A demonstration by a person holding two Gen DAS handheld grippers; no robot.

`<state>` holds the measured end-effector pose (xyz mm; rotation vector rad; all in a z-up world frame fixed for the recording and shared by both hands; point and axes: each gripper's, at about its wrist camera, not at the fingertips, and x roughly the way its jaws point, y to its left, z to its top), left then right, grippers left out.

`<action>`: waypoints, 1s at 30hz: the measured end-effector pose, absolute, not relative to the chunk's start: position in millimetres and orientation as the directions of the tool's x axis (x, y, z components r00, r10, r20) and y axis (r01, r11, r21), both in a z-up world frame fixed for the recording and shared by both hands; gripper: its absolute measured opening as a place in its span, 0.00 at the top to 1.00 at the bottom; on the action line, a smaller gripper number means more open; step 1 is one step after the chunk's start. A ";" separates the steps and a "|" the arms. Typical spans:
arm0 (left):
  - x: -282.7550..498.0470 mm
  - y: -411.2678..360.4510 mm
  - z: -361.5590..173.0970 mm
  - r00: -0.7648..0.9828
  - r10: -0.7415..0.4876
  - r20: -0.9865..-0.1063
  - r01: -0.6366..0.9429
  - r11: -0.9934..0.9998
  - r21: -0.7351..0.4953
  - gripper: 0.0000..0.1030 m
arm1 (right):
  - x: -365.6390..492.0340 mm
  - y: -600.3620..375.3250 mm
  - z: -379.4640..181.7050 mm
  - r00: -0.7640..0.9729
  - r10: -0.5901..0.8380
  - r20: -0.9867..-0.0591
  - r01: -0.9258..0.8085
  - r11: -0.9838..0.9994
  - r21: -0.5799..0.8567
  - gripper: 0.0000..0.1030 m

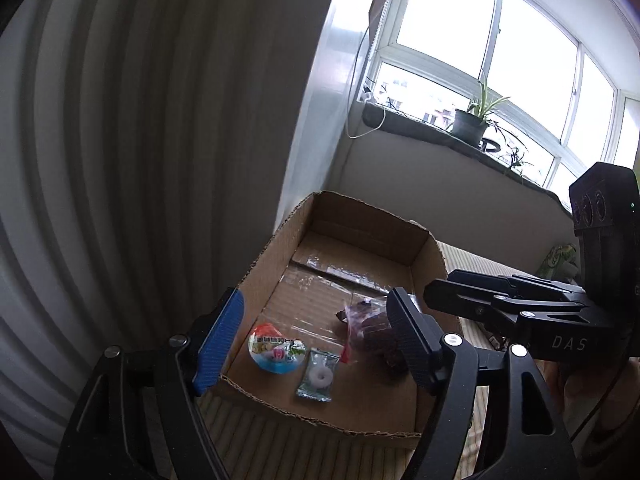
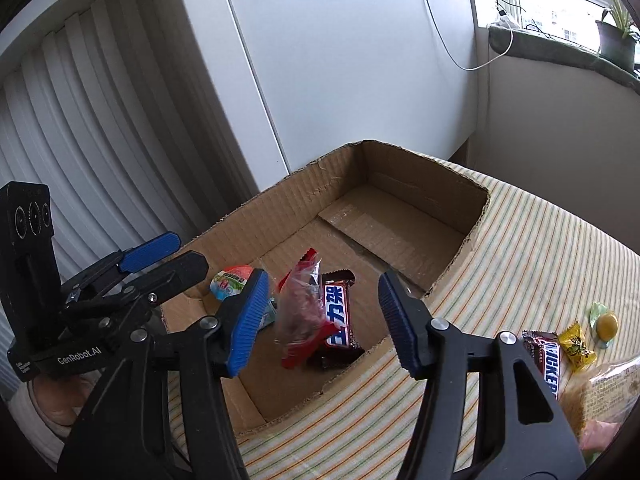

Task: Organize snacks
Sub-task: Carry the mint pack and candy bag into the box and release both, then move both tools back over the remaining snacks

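Over the cardboard box [image 2: 400, 216], both grippers are hanging wide open and empty, the right gripper [image 2: 320, 320] facing the red packet [image 2: 300, 316] at twelve o'clock, seemingly just released there, while more snacks [image 2: 576, 344] are waiting at three o'clock.

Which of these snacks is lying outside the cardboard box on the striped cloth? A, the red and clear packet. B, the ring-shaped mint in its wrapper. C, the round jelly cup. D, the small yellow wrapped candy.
D: the small yellow wrapped candy lies on the striped cloth to the right of the cardboard box, while the other three sit inside the box.
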<state>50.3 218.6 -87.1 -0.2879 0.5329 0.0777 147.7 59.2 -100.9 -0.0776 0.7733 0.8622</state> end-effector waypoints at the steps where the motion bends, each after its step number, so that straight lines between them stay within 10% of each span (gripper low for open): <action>1: 49.8 218.8 -86.7 0.858 -0.002 -0.513 -0.149 0.956 -0.254 0.28 | 147.2 58.3 -100.9 0.404 0.652 -0.641 -0.707 0.668 0.233 0.42; 30: 49.2 138.6 -57.2 0.856 -0.043 -0.514 -0.062 0.981 -0.186 0.27 | 112.2 -59.7 -69.4 0.541 0.615 -0.573 -0.581 0.766 0.274 0.41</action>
